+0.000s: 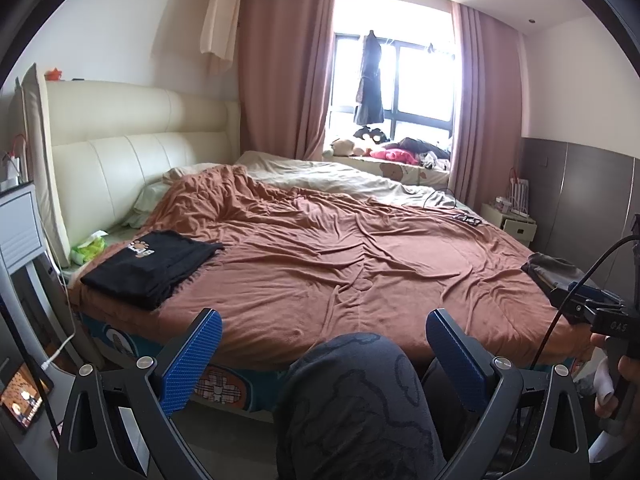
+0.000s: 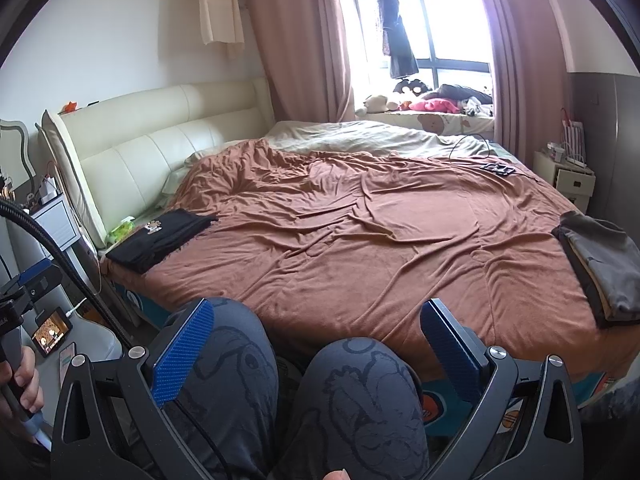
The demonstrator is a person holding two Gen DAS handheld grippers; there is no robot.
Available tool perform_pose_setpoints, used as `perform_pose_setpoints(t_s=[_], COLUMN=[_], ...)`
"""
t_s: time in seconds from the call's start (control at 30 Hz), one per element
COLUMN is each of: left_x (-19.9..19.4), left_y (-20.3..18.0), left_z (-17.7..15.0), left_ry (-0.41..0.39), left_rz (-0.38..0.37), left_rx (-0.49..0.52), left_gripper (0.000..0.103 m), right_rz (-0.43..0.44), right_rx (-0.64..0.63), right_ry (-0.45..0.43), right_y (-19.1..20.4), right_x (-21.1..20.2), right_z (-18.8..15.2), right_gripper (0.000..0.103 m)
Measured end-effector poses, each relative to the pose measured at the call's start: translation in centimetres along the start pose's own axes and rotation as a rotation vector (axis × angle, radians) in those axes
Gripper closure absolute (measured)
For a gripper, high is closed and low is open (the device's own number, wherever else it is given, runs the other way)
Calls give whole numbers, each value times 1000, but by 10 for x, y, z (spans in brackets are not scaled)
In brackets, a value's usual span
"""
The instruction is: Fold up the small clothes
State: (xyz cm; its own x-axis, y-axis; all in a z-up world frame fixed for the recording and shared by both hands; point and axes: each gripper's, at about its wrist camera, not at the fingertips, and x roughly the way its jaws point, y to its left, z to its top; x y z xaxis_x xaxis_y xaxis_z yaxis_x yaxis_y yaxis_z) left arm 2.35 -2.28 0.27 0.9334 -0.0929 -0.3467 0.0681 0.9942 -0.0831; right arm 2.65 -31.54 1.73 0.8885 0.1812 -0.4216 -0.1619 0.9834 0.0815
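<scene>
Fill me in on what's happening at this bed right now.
A seated person holds a gripper in each hand at the bed's edge, above their knees. The left gripper and the right gripper are both open and hold nothing. A folded black garment lies near the headboard, and a grey pile of clothes sits on the brown blanket, untouched.

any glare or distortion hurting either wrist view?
Left wrist: window blown out, haze over pink curtains; folded black garment with paw print well exposed. Right wrist: same window glare, fisheye bends cream padded headboard, dark corner vignette.
</scene>
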Motion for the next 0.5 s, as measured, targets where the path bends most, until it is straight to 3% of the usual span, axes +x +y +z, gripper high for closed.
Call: perform_pose_setpoints(t_s=[0.5], left_x=[-6], left_y=[4], left_z=[4], left_ry=[-10], left_rz=[16], left_rx=[2], left_gripper=[0], right_rz=[5], right_rx=[9], right_ry=[-6], right_y=[-4], right_x=[-1], right_z=[0], right_gripper=[0])
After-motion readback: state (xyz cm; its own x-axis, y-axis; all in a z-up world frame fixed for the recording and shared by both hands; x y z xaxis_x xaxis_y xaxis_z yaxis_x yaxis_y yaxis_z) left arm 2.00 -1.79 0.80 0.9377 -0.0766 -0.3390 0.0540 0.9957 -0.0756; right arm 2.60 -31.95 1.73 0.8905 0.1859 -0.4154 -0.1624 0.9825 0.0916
